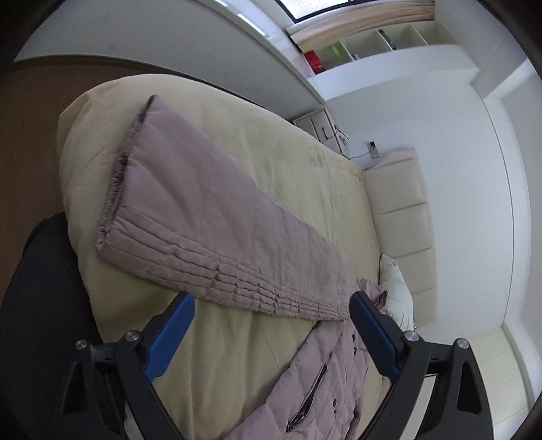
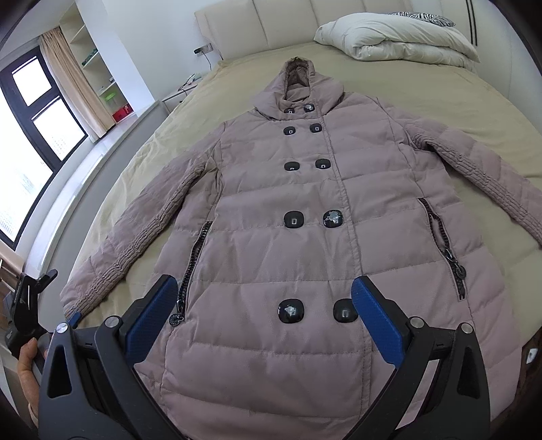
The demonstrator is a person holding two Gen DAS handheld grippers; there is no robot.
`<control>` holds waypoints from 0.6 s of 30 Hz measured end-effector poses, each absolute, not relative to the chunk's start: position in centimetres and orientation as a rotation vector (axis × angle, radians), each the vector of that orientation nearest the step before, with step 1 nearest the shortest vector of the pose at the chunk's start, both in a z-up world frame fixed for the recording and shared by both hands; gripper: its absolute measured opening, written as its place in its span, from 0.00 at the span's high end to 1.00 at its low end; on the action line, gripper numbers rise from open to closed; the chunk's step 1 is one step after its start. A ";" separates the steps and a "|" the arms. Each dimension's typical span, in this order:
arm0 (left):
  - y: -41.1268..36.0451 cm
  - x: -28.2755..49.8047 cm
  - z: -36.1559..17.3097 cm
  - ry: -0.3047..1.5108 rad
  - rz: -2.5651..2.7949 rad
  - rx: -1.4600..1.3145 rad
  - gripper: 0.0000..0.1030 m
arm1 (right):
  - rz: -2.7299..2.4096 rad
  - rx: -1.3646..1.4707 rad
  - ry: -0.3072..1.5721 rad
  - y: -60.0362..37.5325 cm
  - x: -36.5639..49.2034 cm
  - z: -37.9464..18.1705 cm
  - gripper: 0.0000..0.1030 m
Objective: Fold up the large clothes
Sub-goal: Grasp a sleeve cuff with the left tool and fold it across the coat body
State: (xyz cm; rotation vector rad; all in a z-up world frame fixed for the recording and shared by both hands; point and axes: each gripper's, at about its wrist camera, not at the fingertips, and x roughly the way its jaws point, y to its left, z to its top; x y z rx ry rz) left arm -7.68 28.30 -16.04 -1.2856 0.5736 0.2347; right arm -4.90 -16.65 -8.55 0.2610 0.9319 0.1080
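Note:
A long mauve quilted hooded coat (image 2: 291, 216) lies flat and face up on the bed, buttons closed, both sleeves spread out to the sides. My right gripper (image 2: 264, 294) is open and empty, hovering above the coat's lower front. My left gripper (image 1: 271, 311) is open and empty, just short of the coat's left sleeve (image 1: 189, 210), which stretches away toward the cuff. The left gripper also shows in the right wrist view (image 2: 27, 304) beside that sleeve's cuff (image 2: 78, 298).
The coat rests on a beige bedsheet (image 2: 440, 101). A white folded duvet (image 2: 396, 37) lies by the cream headboard (image 2: 281, 23). A window (image 2: 37, 111), curtain and shelves stand left of the bed. Brown floor (image 1: 30, 142) lies beyond the bed's edge.

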 end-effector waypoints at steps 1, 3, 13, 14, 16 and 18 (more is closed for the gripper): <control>28.6 -7.5 -16.8 0.584 0.241 -1.319 0.17 | 0.107 0.261 0.934 -16.7 -4.9 -8.5 0.00; 28.8 -7.7 -18.6 0.603 0.251 -1.419 0.21 | 0.105 0.262 0.940 -16.8 -4.8 -8.6 0.00; 29.8 -7.6 -20.1 0.504 0.395 -1.497 0.27 | 0.094 0.279 0.955 -17.5 -4.6 -8.9 0.00; 30.0 -7.4 -20.3 0.500 0.411 -1.512 0.27 | 0.096 0.280 0.954 -17.5 -4.6 -8.9 0.00; 30.5 -7.3 -20.6 0.491 0.429 -1.515 0.29 | 0.100 0.280 0.951 -17.6 -4.7 -9.1 0.00; 30.7 -5.8 -19.5 0.506 0.435 -1.464 0.50 | 0.099 0.278 0.947 -17.7 -4.7 -9.1 0.00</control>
